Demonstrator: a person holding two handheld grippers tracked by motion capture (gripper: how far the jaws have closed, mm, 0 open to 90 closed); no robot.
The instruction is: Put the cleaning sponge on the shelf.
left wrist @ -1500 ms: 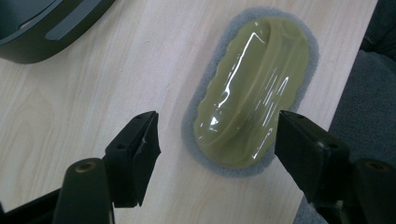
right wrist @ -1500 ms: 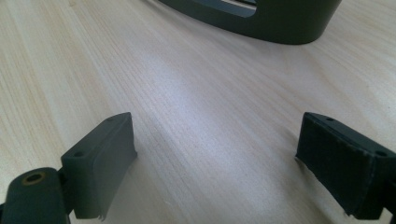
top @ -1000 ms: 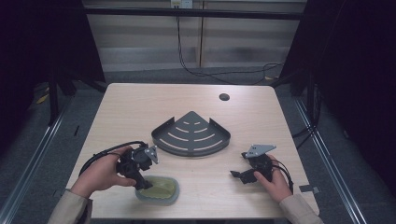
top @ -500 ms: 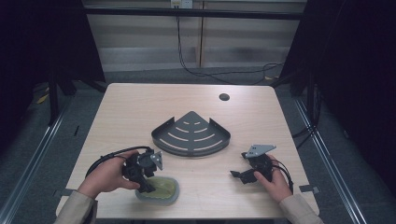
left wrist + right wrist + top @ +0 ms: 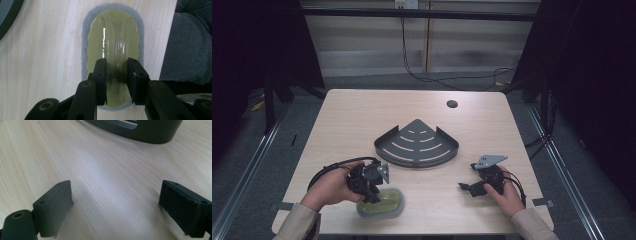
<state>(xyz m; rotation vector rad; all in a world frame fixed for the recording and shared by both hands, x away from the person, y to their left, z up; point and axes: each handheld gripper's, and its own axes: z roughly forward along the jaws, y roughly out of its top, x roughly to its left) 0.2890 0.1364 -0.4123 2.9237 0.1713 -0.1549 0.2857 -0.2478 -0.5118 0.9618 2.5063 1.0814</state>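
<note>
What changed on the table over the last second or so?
The left gripper came down onto the oval sponge near the table's front edge. Its fingers have just been closing and now pinch the raised handle on the sponge's top. The sponge lies where it was. The right gripper, open, and the dark corner rack stayed as they were.

Oval grey-rimmed olive sponge (image 5: 113, 42) flat, table's near edge.

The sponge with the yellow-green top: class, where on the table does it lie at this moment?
In the high view the sponge lies near the table's front edge, left of centre, in front of the dark corner shelf, with the left gripper closed on it.
</note>
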